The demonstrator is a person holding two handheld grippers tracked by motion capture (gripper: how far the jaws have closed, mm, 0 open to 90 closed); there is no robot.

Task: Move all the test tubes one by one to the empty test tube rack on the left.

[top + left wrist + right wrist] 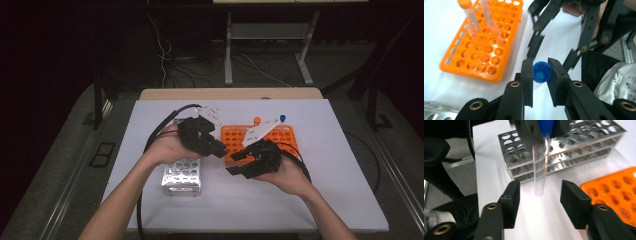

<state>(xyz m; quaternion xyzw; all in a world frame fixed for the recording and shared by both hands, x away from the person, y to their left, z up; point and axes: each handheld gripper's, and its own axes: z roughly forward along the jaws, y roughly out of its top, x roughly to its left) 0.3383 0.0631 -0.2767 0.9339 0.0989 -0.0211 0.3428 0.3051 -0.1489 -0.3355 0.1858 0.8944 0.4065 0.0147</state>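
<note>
While most of the scene is easy to read, the clear plastic test tube [539, 172] is the tricky bit: in the right gripper view its glassy body is faint and a little smeared, and its top is cut off by the upper edge of the frame, where the blue screw cap [542, 72] disappears between dark jaws. In the high view I can't make the tube out at all, it's lost between the two black tools at centre frame.

The left gripper [540, 77] has its jaws pinched onto that blue cap, one pad on each side, seen end-on in the lower middle of the left gripper view. The right gripper [540, 195] has its jaws spread wide, with the tube's lower end hanging between them and touching neither.

In the high view both forearms come in from the bottom edge, and the hands meet mid-table over the white table surface [310, 200], tools angled toward each other.

The orange plastic tube rack [285, 137] sits right of centre, partly covered by the right-hand tool; two capped tubes stand along its far edge. The shiny metal tube rack [182, 175] sits left of centre, half hidden under the left hand.
</note>
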